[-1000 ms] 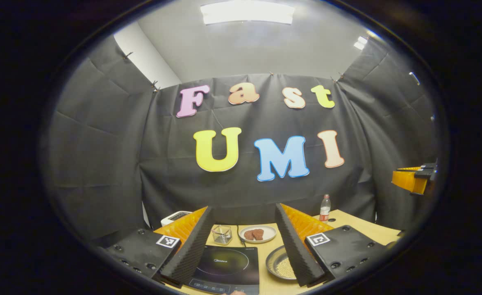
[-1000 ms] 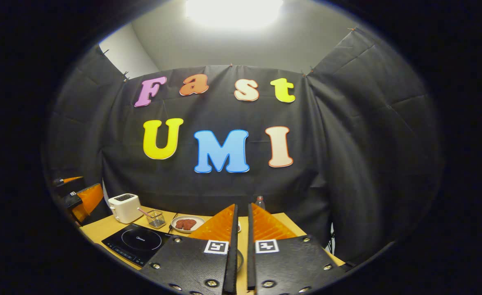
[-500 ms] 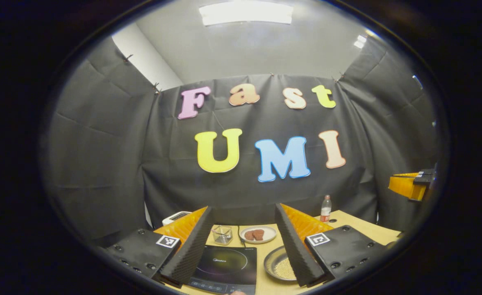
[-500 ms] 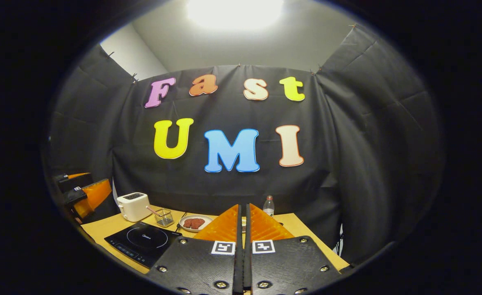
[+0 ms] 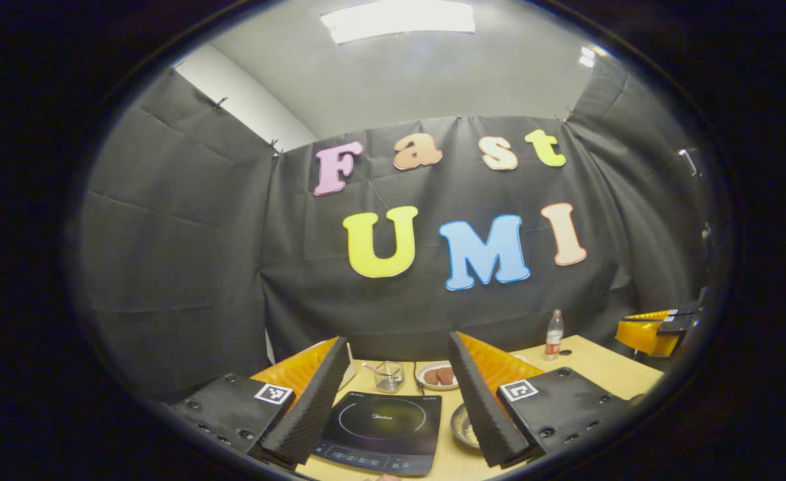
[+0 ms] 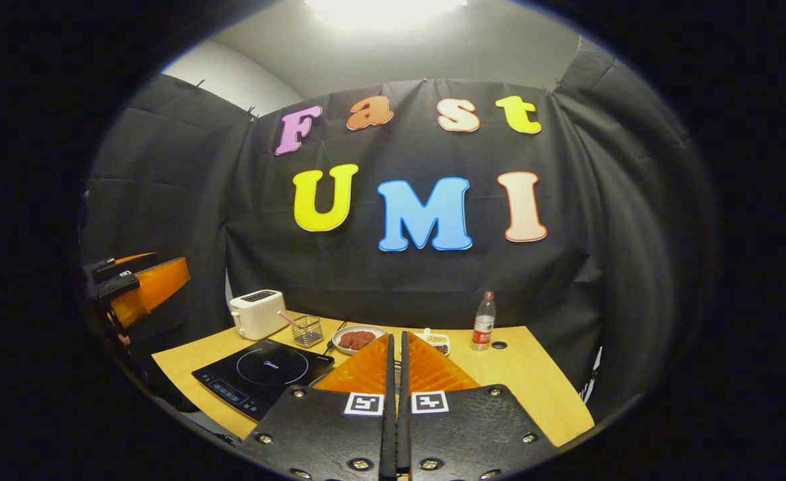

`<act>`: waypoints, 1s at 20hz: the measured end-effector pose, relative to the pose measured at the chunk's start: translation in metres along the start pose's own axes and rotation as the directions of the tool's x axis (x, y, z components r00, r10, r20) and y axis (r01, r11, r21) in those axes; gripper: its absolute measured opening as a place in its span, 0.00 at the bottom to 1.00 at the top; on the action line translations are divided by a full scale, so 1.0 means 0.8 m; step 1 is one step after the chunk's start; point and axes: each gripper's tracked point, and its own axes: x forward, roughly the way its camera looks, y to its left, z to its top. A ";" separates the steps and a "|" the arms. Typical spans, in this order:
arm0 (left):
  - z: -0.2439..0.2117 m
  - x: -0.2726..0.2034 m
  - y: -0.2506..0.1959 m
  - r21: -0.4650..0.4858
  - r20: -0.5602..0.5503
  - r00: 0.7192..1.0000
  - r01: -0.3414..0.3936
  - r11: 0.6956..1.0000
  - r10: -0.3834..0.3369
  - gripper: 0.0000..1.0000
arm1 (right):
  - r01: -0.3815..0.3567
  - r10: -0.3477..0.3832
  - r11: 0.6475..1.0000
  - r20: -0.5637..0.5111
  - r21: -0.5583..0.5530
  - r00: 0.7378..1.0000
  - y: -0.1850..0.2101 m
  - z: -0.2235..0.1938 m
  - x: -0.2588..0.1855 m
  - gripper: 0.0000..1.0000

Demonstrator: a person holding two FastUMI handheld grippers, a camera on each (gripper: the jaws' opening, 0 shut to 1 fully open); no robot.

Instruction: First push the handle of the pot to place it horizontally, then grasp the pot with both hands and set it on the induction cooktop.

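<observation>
The black induction cooktop (image 5: 379, 431) lies on the wooden table between the fingers of my open left gripper (image 5: 398, 339), which hovers above the table's near edge. The metal pot (image 5: 463, 427) sits just right of the cooktop, mostly hidden behind my right-hand finger; its handle is hidden. In the right gripper view the cooktop (image 6: 263, 374) lies at lower left. My right gripper (image 6: 397, 334) is shut with nothing between its fingers and hangs above the table. Each gripper shows in the other's view, the left gripper (image 6: 139, 287) at far left and the right gripper (image 5: 653, 331) at far right.
Behind the cooktop stand a white toaster (image 6: 256, 312), a wire basket (image 6: 307, 329), a plate of meat (image 6: 359, 339) and a small dish (image 6: 438, 341). A water bottle (image 6: 483, 321) stands at the back. Bare table (image 6: 533, 381) stretches to the right.
My right gripper's small gap has shut. Both views now take in more of the table, and the scene has slid rightward in each. The left gripper stays open.
</observation>
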 end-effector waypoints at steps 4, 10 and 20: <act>-0.001 0.014 0.021 -0.010 0.002 1.000 -0.022 1.000 0.022 1.00 | -0.102 0.101 0.995 -0.059 -0.010 0.993 0.048 -0.024 0.020 0.01; -0.005 0.035 0.059 -0.011 0.017 0.998 -0.054 0.998 0.055 1.00 | -0.225 0.221 0.974 -0.184 -0.003 0.958 0.108 -0.077 0.044 0.01; -0.035 0.053 0.117 -0.017 -0.017 0.993 -0.114 0.993 0.113 0.97 | -0.354 0.318 0.935 -0.408 -0.013 0.856 0.167 -0.176 0.064 0.01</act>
